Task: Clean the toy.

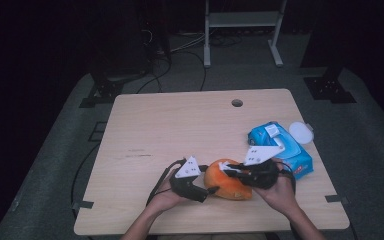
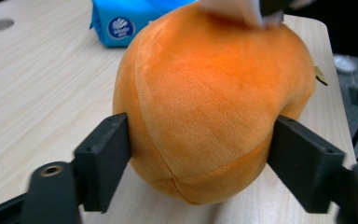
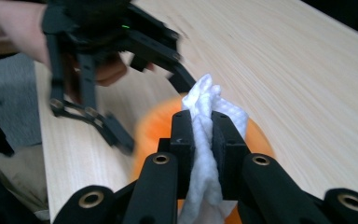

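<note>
The right gripper (image 3: 200, 140) has its jaws clamped on a white wet wipe (image 3: 204, 116), pressed onto the top of the orange plush ball (image 1: 226, 180). The left gripper (image 2: 200, 158) grasps that ball, jaws wide, pads on both flanks. The ball sits near the table's (image 1: 180, 125) front edge; a blue wipes pack (image 1: 282, 145) lies just behind, with bare tabletop to the left.

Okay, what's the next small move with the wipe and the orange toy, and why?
Probably drag the crumpled white wipe, pinched in the right gripper, across the top of the round orange plush toy. It already sits there, and the left gripper braces the toy's sides on the wooden table.
</note>
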### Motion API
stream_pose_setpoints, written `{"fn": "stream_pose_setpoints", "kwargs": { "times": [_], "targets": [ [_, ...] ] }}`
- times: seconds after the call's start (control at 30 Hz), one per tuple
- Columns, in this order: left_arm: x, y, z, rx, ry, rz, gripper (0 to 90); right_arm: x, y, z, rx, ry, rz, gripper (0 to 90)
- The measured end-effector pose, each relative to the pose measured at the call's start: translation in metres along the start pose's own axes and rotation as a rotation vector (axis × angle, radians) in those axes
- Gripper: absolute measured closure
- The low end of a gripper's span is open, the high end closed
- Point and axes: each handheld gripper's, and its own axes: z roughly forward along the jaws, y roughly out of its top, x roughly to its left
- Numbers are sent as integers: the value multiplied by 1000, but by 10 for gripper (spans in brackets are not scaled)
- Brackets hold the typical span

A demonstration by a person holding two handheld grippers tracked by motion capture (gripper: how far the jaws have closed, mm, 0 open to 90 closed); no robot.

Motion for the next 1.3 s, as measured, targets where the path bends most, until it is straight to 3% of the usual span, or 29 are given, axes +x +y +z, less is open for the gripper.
{"fn": "stream_pose_setpoints", "kwargs": {
  "times": [0.13,0.23,0.33,0.47,0.57,0.67,0.73,0.83,0.97,1.1,1.2,1.23,1.3],
  "targets": [
    [2,-2,5,-51,-66,-100,118,-13,-11,-3,-18,24,68,798],
    [2,0,3,-70,-65,-110,222,-8,-8,-1,-9,17,42,798],
    [-2,5,1,-70,-65,-79,266,1,-1,1,-18,27,17,799],
    [-16,11,7,-42,-60,-1,268,22,8,15,-7,70,-39,799],
    [-23,11,11,-6,-36,54,263,35,12,28,42,70,-98,799],
    [-21,9,10,2,-31,48,260,31,12,24,43,52,-86,799],
    [-20,7,10,8,-29,48,256,23,11,15,33,16,-66,799],
    [-15,3,9,8,-36,15,244,7,4,-2,37,-33,-25,798],
    [-10,1,12,-14,-76,-41,166,-8,-10,-8,25,-10,37,798],
    [-12,1,13,-10,-61,-26,237,2,-6,1,36,-11,-4,798],
    [-20,7,13,-7,-42,24,251,15,0,11,22,39,-22,796],
    [-22,7,13,0,-38,36,252,20,2,15,30,55,-42,796],
    [-21,6,13,13,-33,39,258,29,6,20,60,39,-98,797]
  ]
}}
